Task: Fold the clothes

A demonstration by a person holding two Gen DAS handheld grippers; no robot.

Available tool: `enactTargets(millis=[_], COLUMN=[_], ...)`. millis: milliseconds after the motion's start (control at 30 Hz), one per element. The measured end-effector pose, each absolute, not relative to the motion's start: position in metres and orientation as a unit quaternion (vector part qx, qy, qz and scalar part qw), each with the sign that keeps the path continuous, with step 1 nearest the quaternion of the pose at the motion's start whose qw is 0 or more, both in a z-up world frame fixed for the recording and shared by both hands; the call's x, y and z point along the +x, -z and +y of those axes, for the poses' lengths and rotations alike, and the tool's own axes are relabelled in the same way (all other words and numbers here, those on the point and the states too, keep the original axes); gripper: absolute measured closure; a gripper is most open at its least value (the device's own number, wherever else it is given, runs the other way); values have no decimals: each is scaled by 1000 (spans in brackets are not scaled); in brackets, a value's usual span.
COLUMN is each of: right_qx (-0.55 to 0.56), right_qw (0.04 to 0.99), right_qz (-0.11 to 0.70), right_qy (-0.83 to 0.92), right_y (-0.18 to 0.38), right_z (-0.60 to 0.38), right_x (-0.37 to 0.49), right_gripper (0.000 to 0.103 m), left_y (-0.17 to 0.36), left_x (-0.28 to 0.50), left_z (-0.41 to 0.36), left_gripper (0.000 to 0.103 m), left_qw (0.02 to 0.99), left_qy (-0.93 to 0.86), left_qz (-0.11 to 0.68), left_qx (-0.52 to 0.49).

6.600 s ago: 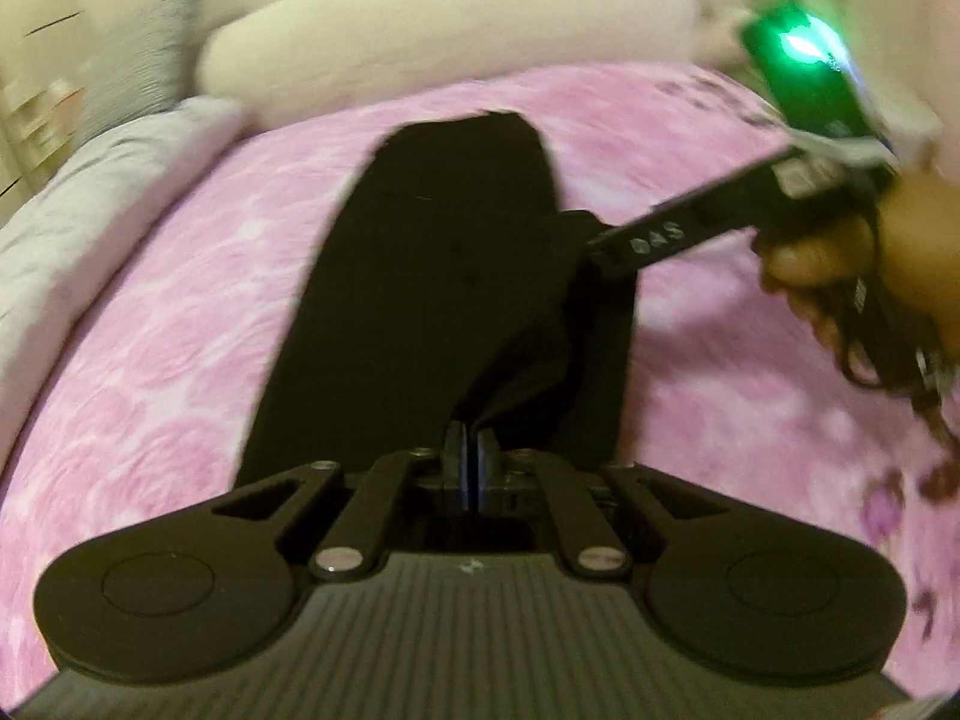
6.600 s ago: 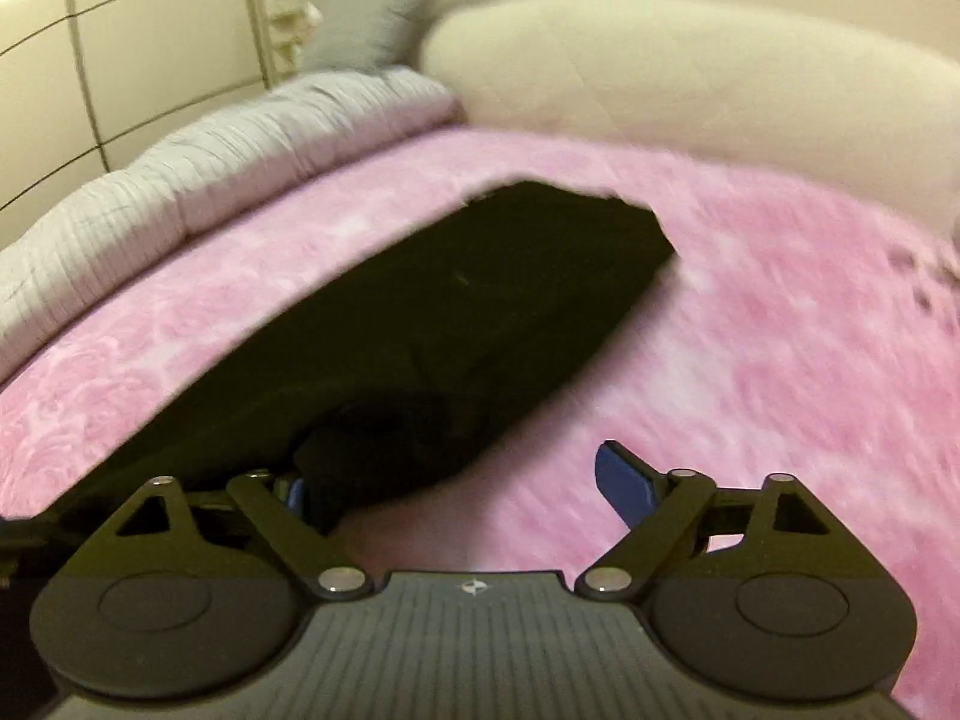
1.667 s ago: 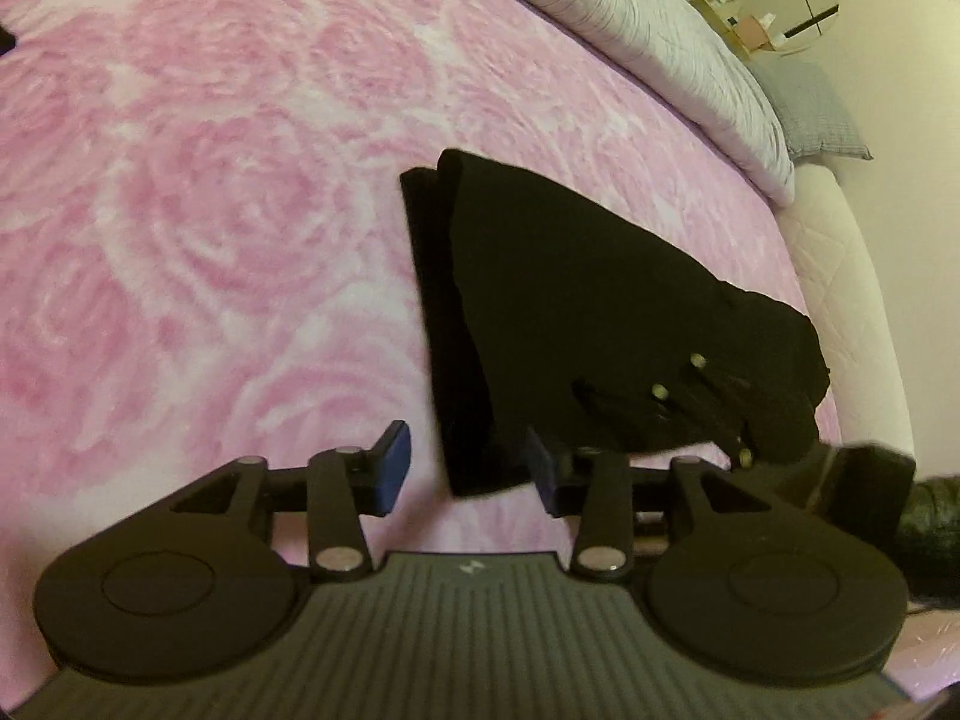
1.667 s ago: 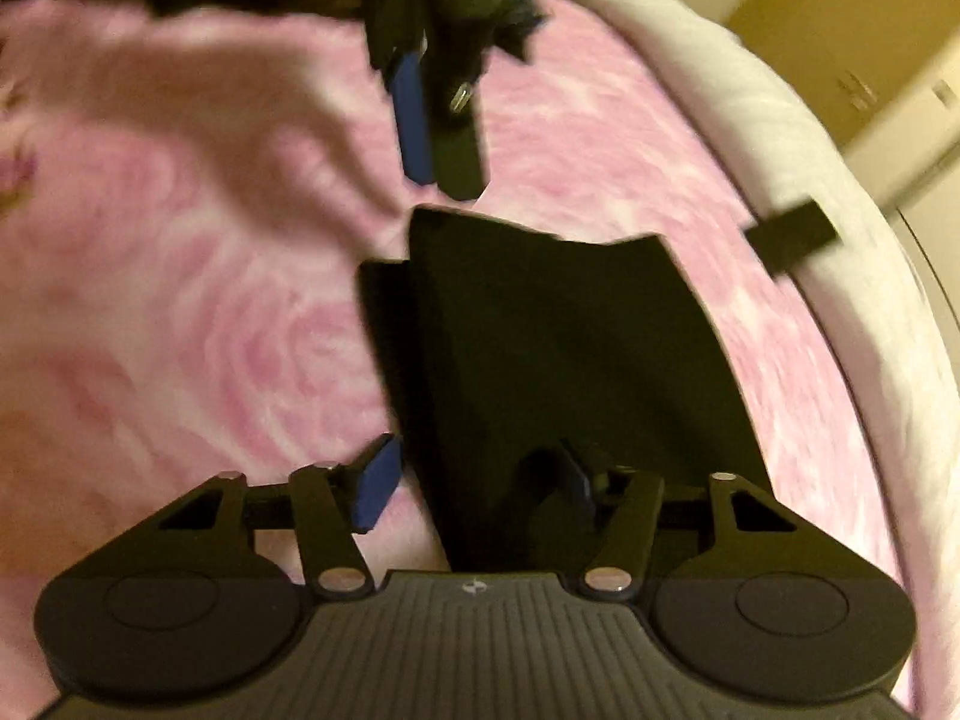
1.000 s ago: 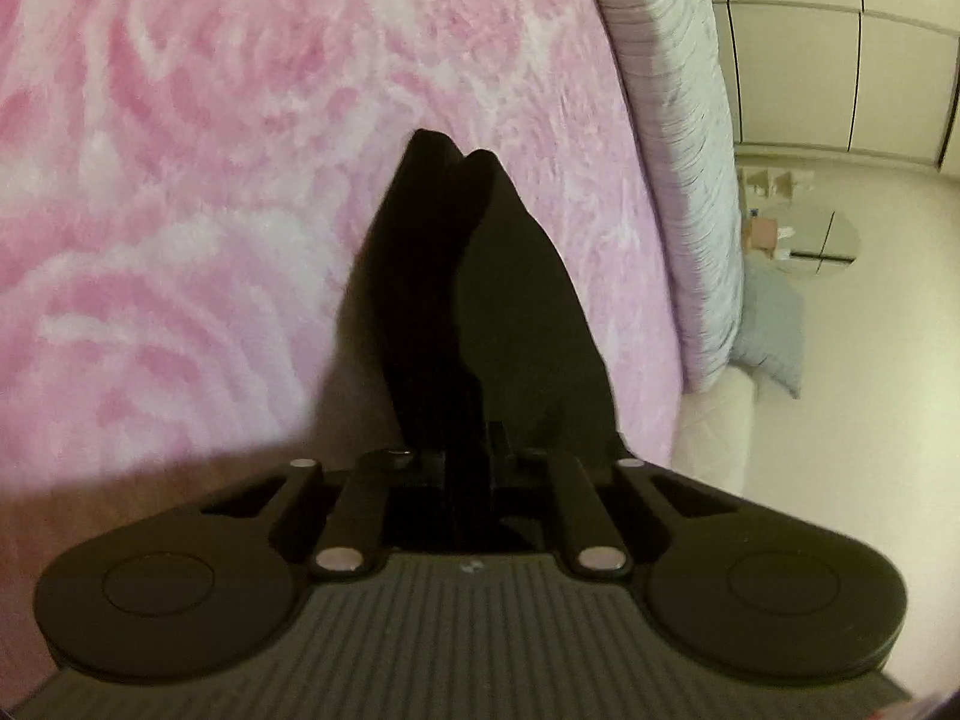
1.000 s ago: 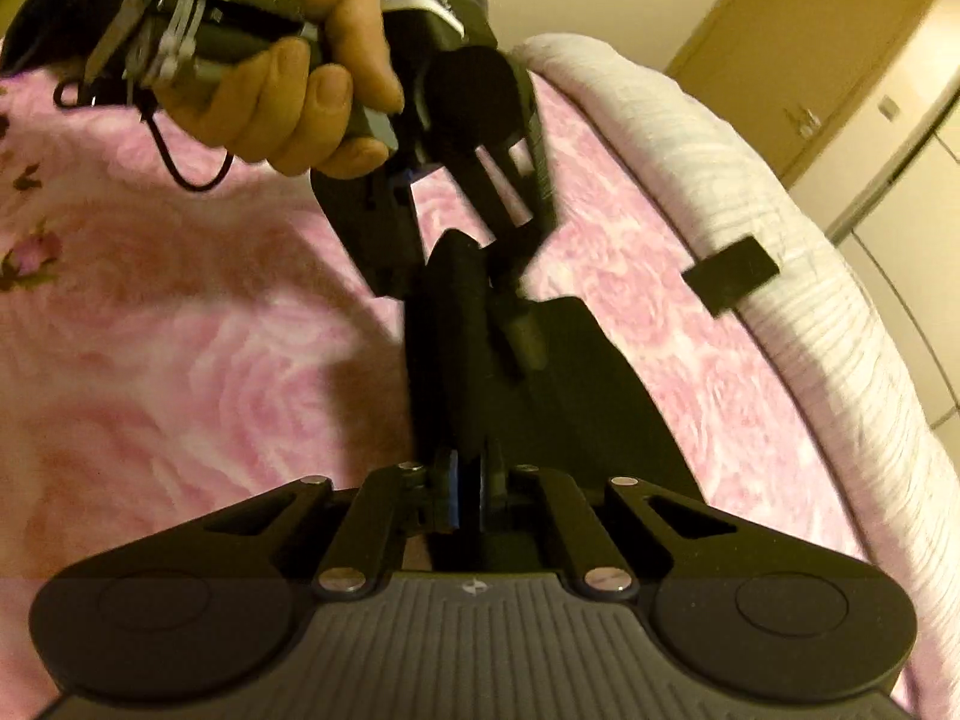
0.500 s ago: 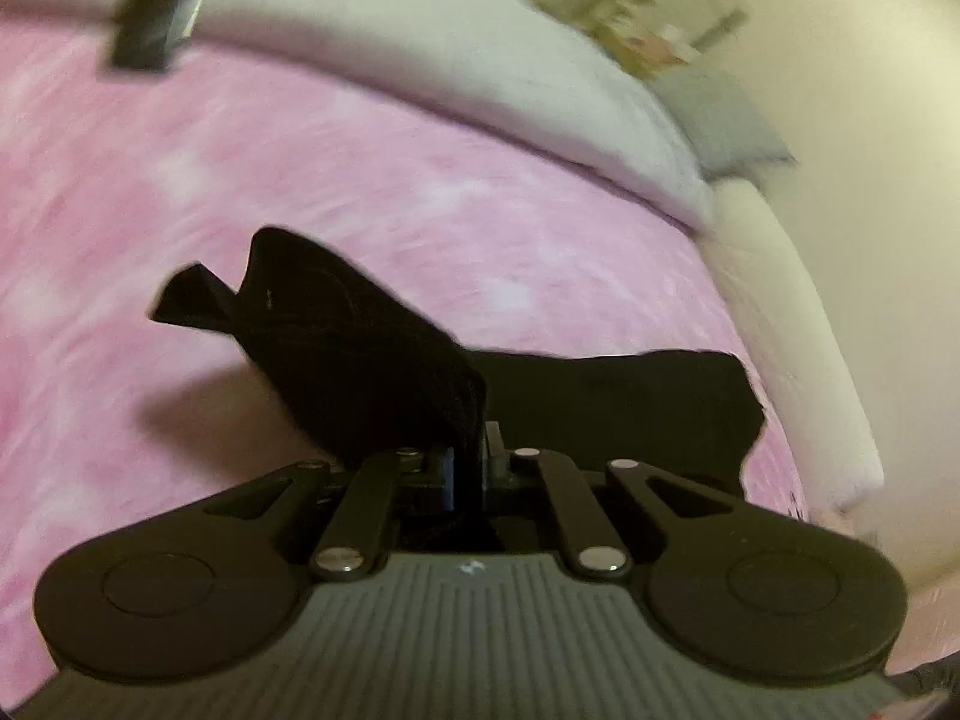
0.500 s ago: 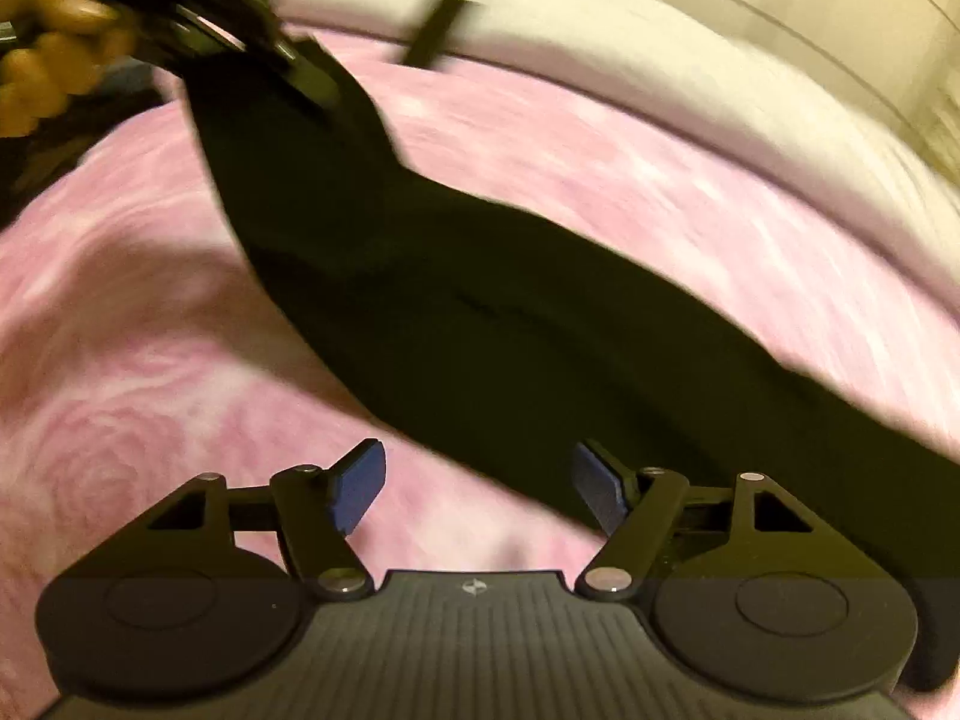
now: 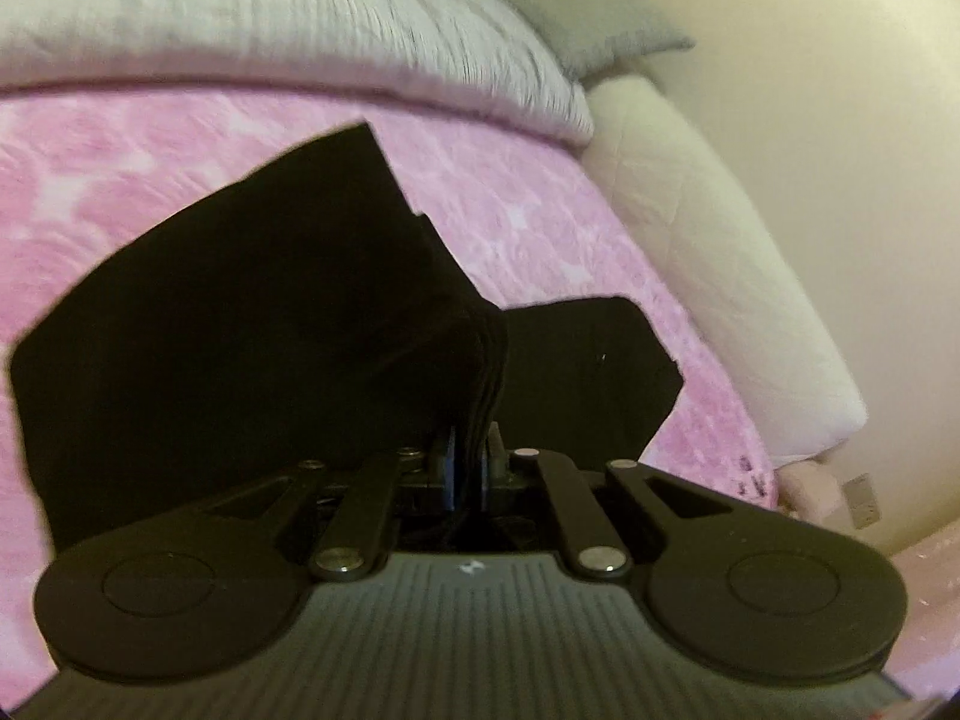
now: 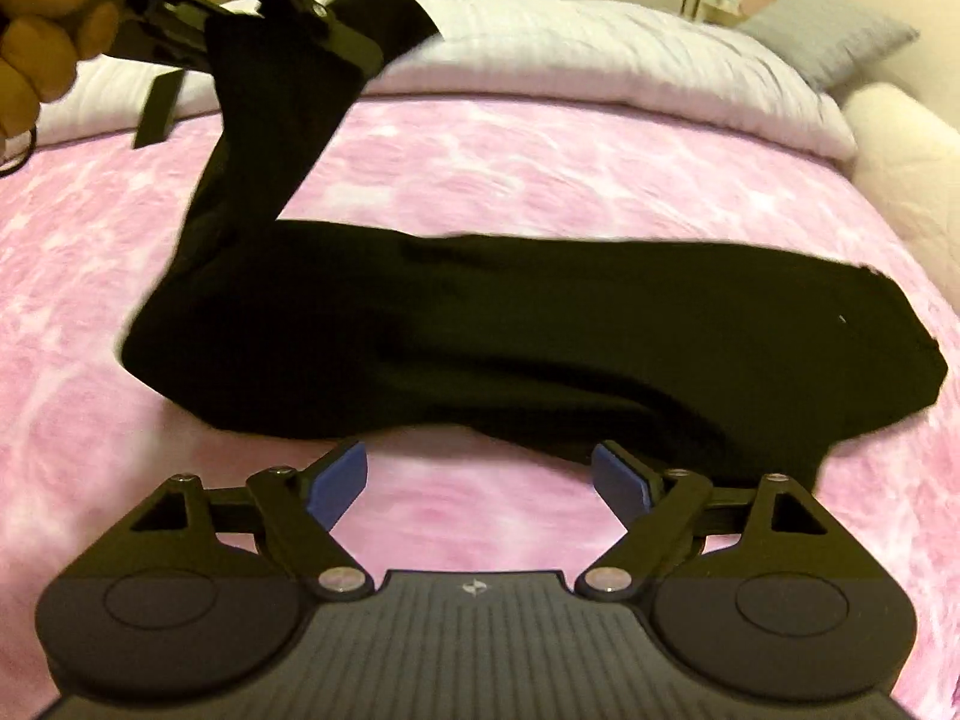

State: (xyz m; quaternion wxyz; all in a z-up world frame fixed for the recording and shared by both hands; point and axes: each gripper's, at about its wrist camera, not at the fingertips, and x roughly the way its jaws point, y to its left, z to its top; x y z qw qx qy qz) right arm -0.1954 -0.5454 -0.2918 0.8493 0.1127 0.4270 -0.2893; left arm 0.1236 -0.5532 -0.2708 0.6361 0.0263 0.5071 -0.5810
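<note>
A black garment (image 10: pixel 540 330) lies as a long band across the pink bed cover (image 10: pixel 540 162). One end of the garment (image 9: pixel 252 324) is lifted off the bed, with my left gripper (image 9: pixel 468 468) shut on it. In the right wrist view that left gripper (image 10: pixel 300 18) is at the upper left, held by a hand (image 10: pixel 36 30), and the cloth hangs down from it. My right gripper (image 10: pixel 477 477) hovers just short of the garment's near edge. Its jaws are opening, with nothing between them.
A grey-white quilt (image 10: pixel 600 48) runs along the far side of the bed, with a grey pillow (image 10: pixel 828 36) at its end. A cream padded headboard (image 9: pixel 720 276) borders the cover on the right. A small dark object (image 10: pixel 157 108) lies by the quilt.
My right gripper let go of the garment and drew back, jaws spreading wide. The left gripper lifted its end up and across, so the cloth now stretches out over the bed. Both views rolled.
</note>
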Motion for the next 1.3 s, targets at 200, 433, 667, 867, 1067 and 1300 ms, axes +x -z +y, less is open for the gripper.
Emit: enactTargets(millis=[200, 433, 667, 867, 1067, 1300], right_qx=[127, 196, 275, 324, 303, 243], right_qw=[842, 814, 842, 850, 826, 821], right_qz=[419, 417, 369, 341, 387, 398], right_qy=[315, 353, 281, 235, 277, 330], right_y=[291, 305, 298, 321, 350, 332], right_z=[-634, -687, -688, -699, -715, -677], right_x=[-272, -325, -289, -221, -182, -192], right_gripper=[17, 17, 17, 17, 31, 22], left_y=[357, 387, 336, 380, 419, 427], left_x=[46, 35, 97, 196, 231, 242], left_z=[-586, -559, -413, -302, -288, -288], left_gripper=[98, 60, 32, 32, 40, 69], left_qw=[654, 627, 693, 712, 632, 609], left_qy=[535, 520, 486, 368, 407, 432], left_qz=[521, 570, 526, 595, 659, 662], left_qx=[123, 107, 84, 60, -30, -58])
